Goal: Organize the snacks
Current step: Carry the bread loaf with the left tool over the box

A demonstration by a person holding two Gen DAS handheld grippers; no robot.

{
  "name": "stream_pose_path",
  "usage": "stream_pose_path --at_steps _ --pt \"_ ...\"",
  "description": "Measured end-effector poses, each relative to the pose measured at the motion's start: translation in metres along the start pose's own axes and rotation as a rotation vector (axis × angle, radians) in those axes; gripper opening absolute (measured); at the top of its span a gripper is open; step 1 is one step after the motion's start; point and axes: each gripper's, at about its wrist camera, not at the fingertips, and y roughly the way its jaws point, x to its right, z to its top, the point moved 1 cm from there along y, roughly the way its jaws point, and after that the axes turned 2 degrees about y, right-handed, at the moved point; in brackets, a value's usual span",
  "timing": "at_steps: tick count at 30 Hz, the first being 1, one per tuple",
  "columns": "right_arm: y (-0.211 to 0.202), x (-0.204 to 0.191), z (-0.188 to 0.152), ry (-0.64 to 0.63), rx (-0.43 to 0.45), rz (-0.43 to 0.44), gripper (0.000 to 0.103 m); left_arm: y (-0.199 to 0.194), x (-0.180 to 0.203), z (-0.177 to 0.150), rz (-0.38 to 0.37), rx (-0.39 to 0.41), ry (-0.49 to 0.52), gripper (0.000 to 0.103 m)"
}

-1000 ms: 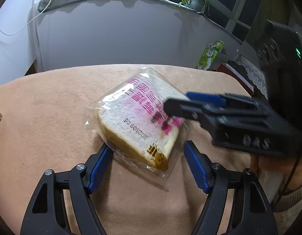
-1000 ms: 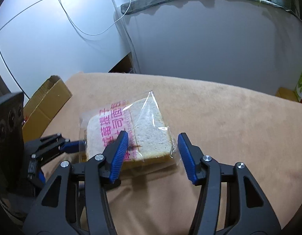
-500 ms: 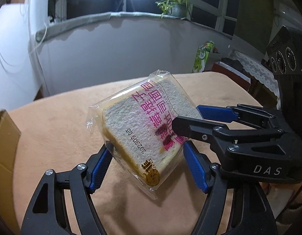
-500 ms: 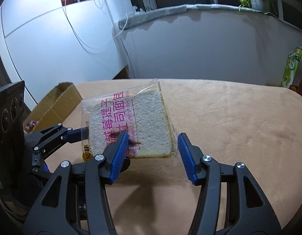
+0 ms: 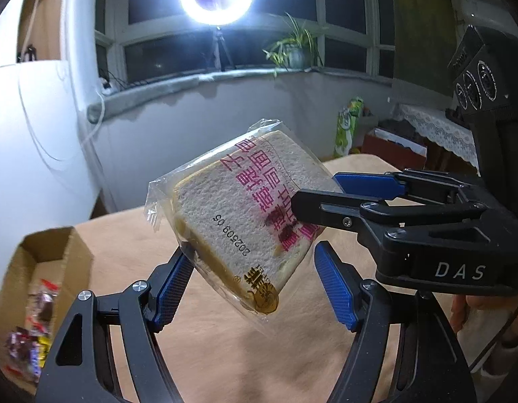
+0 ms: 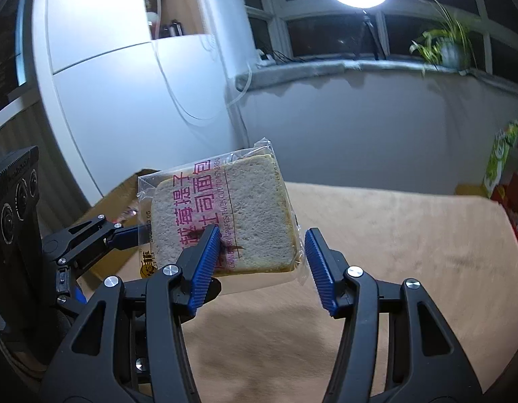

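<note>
Holding the packaged bread slice [image 5: 245, 215] between both grippers, we have it lifted clear of the tan-covered table [image 5: 124, 245]. Our left gripper [image 5: 252, 285] clamps the pack's lower edge, its blue pads [image 5: 173, 283] set against the crust side and the wrapper's corner, while our right gripper [image 6: 259, 262] closes on the pack's other end, one jaw across the printed face and one behind it (each pad meets film more than bread). Off to the left sits the open cardboard box [image 5: 40, 252] with wrapped snacks [image 5: 34, 336] already inside, likely where this goes. What could go wrong: the slick wrapper could slide out if either grip loosens unevenly, and squeezing harder would crush the soft slice.
</note>
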Motion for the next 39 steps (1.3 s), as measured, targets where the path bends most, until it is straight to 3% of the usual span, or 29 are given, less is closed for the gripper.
stream_pose_path --at_steps 12,29,39 --pt "0.012 -0.058 0.019 -0.088 0.007 0.042 0.055 -0.033 -0.036 -0.005 0.062 0.064 -0.054 0.073" --pt "0.083 -0.174 0.018 -0.235 -0.076 0.187 0.055 -0.079 -0.126 -0.054 0.210 0.080 -0.217 0.073" --pt "0.110 -0.222 0.025 -0.300 -0.091 0.254 0.055 -0.097 -0.165 -0.074 0.277 0.079 -0.286 0.073"
